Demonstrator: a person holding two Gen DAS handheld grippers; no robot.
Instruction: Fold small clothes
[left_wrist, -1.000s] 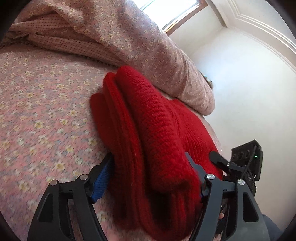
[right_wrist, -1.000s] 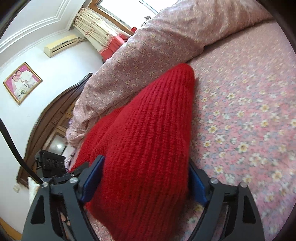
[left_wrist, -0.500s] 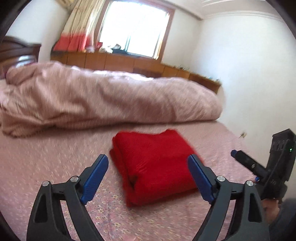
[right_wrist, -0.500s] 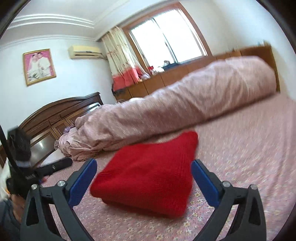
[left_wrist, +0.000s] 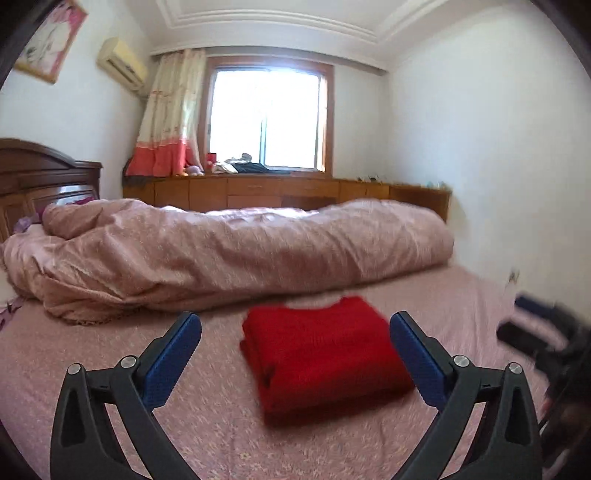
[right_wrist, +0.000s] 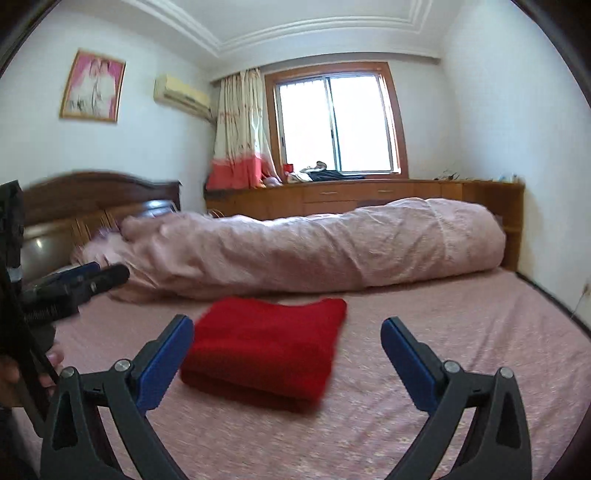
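Now, left wrist view, left to right: headboard (left_wrist: 44, 184) far left, rolled duvet (left_wrist: 240, 251) across the far side of the bed (left_wrist: 92, 369), curtain (left_wrist: 166, 122) and window (left_wrist: 269, 114) behind it, low cabinets (left_wrist: 295, 192) under the window. Left gripper (left_wrist: 295, 354) stands wide, its jaws have just been opening, blue pads (left_wrist: 173, 354) apart with nothing pressed between them. Folded red sweater (left_wrist: 321, 350) lies flat on the bed, mid-scene, near side of the duvet, apart from both pads. Right gripper (left_wrist: 532, 325) shows blurred at the far right edge.

Right wrist view, left to right: left gripper (right_wrist: 77, 280) blurred at the left edge with a hand (right_wrist: 22, 373) below it, picture (right_wrist: 94, 86) and air conditioner (right_wrist: 183, 96) on the wall, headboard (right_wrist: 92, 199), duvet (right_wrist: 332, 247), window (right_wrist: 336, 122). Right gripper (right_wrist: 286, 356) wide, pads (right_wrist: 406, 358) clear, holding nothing. Sweater (right_wrist: 266, 347) sits on the bed (right_wrist: 461, 350) ahead, nearer the left pad in frame, not touched. Slight motion blur on the sweater's near edge in both views.
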